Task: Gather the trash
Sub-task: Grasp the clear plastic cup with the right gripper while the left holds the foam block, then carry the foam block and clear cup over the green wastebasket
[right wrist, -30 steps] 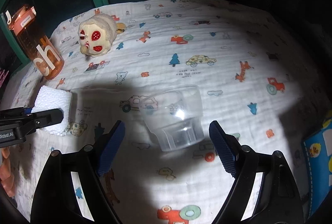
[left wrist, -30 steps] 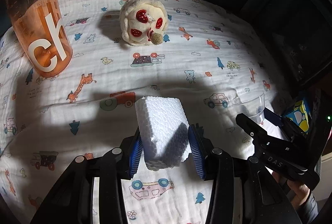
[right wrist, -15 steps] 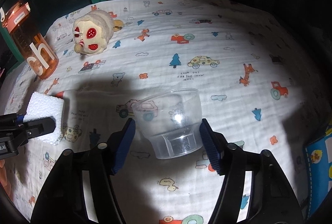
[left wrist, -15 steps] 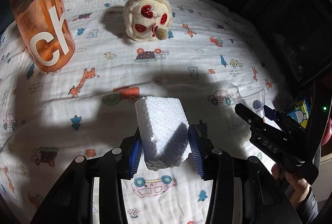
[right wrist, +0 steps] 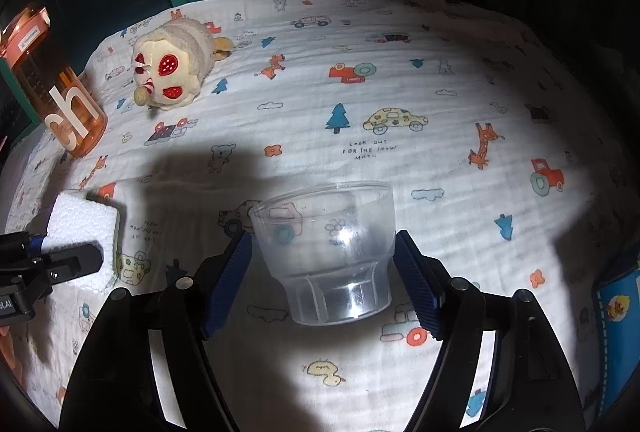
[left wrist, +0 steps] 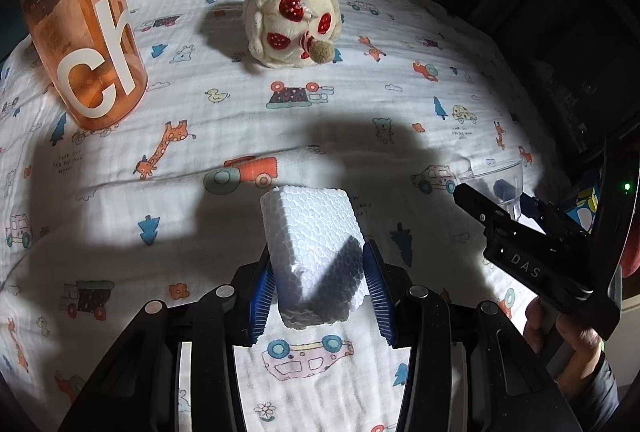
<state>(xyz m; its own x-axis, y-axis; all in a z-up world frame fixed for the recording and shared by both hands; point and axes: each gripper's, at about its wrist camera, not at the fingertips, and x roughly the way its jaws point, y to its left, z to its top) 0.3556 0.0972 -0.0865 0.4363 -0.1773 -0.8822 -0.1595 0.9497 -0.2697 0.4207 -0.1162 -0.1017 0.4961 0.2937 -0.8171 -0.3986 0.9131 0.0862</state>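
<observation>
One foam block (left wrist: 316, 244) is clamped by the left gripper (left wrist: 318, 290); one clear plastic cup (right wrist: 328, 252) is pinched between the right gripper (right wrist: 322, 284) pads, both held low and level over the printed cloth (right wrist: 400, 91).

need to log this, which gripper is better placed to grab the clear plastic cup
Right. The right gripper already has its pads on either side of the clear cup, while the left gripper is shut on the foam block.

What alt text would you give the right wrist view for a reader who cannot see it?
The right gripper has its blue pads against a clear plastic cup on a cartoon-print cloth. At left, the left gripper holds a white foam block; behind stand an orange bottle and a plush toy.
</observation>
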